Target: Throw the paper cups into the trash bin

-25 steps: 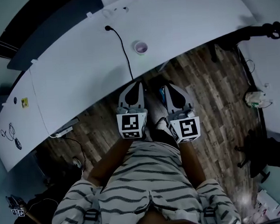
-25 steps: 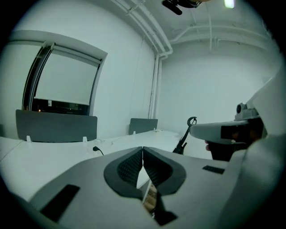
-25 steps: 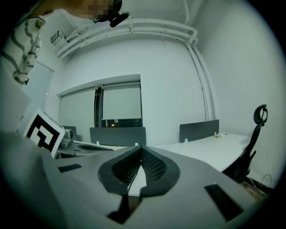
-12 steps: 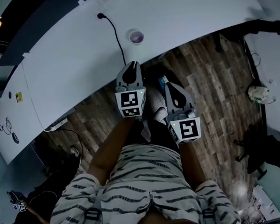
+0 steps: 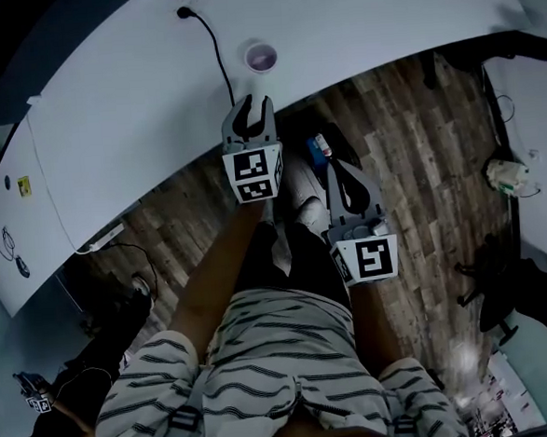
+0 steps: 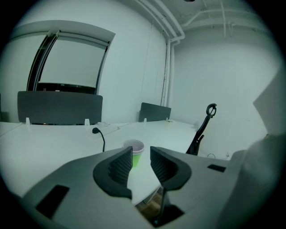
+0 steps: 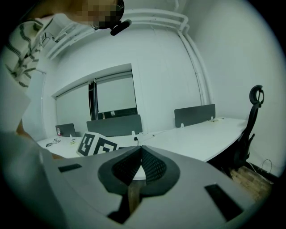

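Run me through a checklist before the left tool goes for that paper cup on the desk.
1. Paper cup upright on the desk, straight ahead of the left tool: ok.
2. Left tool jaws opening, nothing between them: ok.
3. Gap wide enough for the cup: cannot tell.
4. Black cable lies left of the cup, apart from it: ok.
5. Right tool shut and empty: ok.
6. Trash bin located: cannot tell.
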A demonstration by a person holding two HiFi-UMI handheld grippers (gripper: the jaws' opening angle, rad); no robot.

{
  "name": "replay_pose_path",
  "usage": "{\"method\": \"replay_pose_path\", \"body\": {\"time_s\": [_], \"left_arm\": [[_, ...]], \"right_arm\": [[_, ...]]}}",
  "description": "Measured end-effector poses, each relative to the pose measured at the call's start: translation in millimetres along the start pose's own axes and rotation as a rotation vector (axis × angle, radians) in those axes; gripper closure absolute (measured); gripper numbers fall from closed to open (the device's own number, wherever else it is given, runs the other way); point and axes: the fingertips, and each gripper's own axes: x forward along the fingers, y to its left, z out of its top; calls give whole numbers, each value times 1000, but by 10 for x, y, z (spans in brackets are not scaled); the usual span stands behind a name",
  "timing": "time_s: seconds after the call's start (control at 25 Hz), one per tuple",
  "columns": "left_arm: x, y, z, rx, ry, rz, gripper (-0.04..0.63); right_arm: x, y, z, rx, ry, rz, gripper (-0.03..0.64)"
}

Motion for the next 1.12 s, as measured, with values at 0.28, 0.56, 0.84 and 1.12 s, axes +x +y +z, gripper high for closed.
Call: {"method": "replay_pose_path", "body": {"time_s": [0.28, 0.56, 0.84, 1.12], "left_arm": [[226, 44, -193, -6, 8, -2, 414], [457, 110, -337, 2, 23, 2, 377], [697, 188, -401, 27, 36, 4, 348], [919, 141, -435, 68, 54, -1, 325]], "right_arm": [[-21, 34, -149, 17, 24, -5, 607], [-30, 28, -259, 30, 43, -14, 607], [13, 65, -367, 37, 61, -21, 607], [7, 45, -432, 38, 76, -22, 607]]}}
